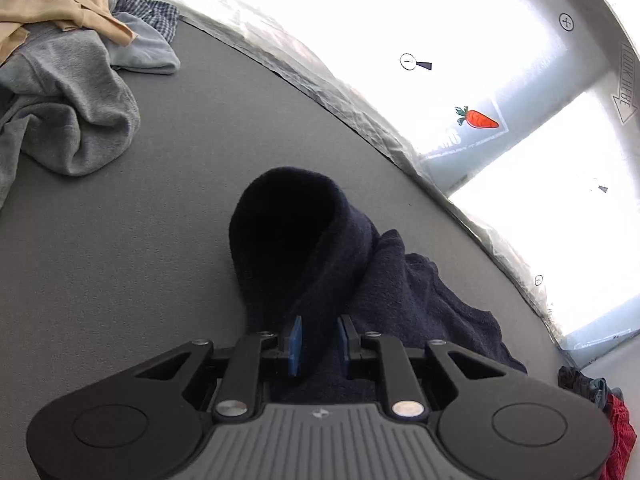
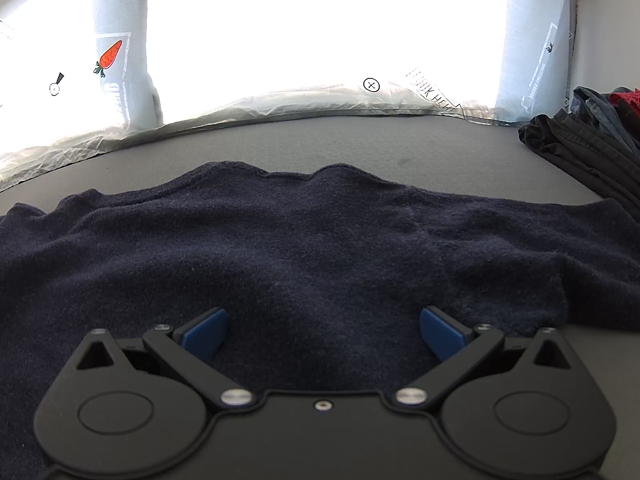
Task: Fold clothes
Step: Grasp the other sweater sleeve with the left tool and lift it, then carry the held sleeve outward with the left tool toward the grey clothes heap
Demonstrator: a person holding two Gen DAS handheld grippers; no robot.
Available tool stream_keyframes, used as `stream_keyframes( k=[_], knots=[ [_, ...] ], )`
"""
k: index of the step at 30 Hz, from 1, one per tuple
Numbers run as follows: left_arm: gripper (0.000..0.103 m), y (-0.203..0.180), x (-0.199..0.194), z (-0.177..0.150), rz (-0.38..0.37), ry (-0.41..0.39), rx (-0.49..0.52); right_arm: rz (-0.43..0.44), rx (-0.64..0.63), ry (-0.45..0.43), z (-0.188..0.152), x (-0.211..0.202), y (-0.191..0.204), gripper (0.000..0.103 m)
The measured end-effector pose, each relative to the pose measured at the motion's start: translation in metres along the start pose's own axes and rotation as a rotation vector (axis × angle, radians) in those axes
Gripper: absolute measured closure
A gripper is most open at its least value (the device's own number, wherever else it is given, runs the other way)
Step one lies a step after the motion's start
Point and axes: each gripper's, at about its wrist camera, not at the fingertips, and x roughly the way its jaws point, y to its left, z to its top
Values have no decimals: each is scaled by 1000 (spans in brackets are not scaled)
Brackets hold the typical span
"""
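A dark navy fleece garment lies spread on the grey table. My left gripper is shut on a bunched fold of this navy garment and lifts it into a loop above the table. My right gripper is open, its blue pads wide apart, hovering just over the garment's near part, holding nothing.
A pile of unfolded clothes, grey, tan and checked, sits at the far left. Dark folded clothes and a red item lie at the right. A crinkled plastic sheet edges the table's back.
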Motion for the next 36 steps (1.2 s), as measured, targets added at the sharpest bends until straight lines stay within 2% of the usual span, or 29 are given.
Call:
stream_keyframes(
  k=[2,4,12,20,22,23,25,29,33,36],
  knots=[
    [85,14,6,4,61,-2,-2,-1,0,0,0,0,0,0],
    [85,19,13,5,87,16,35,-1,-1,0,0,0,0,0],
    [85,8,38,-9,73,69,146,-3,-2,0,0,0,0,0],
    [78,-8,48,-20,128,25,300,-3,-3,-1,0,0,0,0],
    [83,-14,50,-22,142,3,331,-3,-3,-1,0,0,0,0],
    [90,-17,49,-23,154,-6,349,-3,-2,-1,0,0,0,0],
    [93,-24,47,-22,188,-18,386,-2,-1,-1,-1,0,0,0],
    [95,-32,21,-9,253,-116,442,0,2,-2,-1,0,-1,0],
    [96,-42,-23,13,396,-324,523,2,3,-3,0,0,-1,0],
    [96,-38,-50,37,430,-417,514,2,3,-3,0,0,-1,0]
  ],
)
